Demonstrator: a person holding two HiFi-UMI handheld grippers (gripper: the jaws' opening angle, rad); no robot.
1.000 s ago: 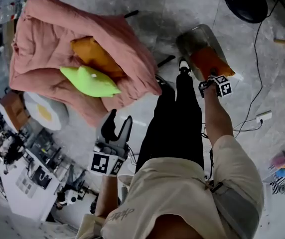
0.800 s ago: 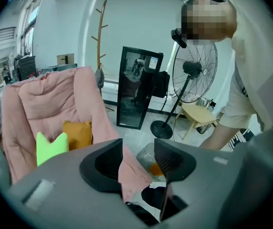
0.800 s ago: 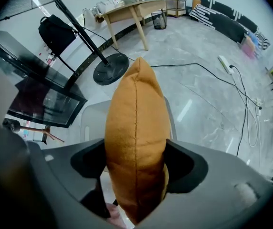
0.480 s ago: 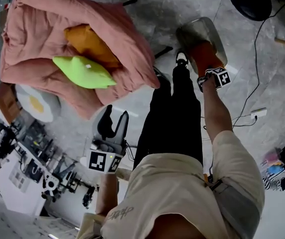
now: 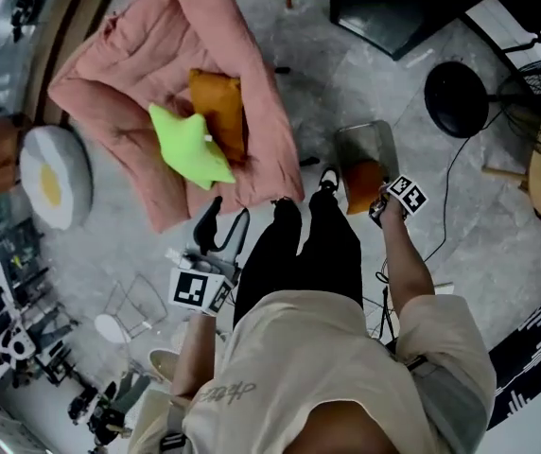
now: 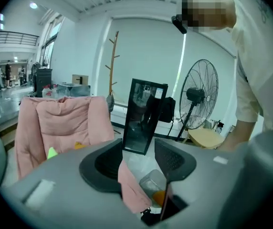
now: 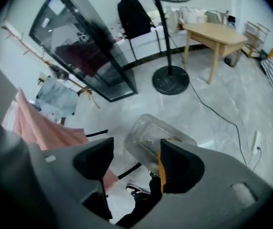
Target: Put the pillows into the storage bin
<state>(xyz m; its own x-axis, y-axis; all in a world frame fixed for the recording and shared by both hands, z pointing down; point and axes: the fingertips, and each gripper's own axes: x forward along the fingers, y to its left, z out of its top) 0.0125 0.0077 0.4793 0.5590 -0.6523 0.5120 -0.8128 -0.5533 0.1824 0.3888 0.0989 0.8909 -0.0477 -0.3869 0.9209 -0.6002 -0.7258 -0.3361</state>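
Far to the left of the clear storage bin, a fried-egg cushion lies on the floor. Between it and the bin, a pink padded chair carries two pillows. The green star pillow is farther from the bin, and the orange chair pillow touches the star's bin-side edge.

The left gripper hangs below the chair, well left of the bin. Its fingers are spread and nothing sits between them. Both chair pillows lie beyond the fingertips and apart from them. In the left gripper view, only the chair's edge and the distant bin show through the gap.

The bin stands on the floor by the person's shoe, and the orange bin pillow lies inside it at the near end.

The right gripper is at the bin's near right corner. Its fingers are spread, not pinching. In the right gripper view the bin's wall fills the gap, and the bin pillow shows only as a thin strip along the right-hand finger's inner edge.
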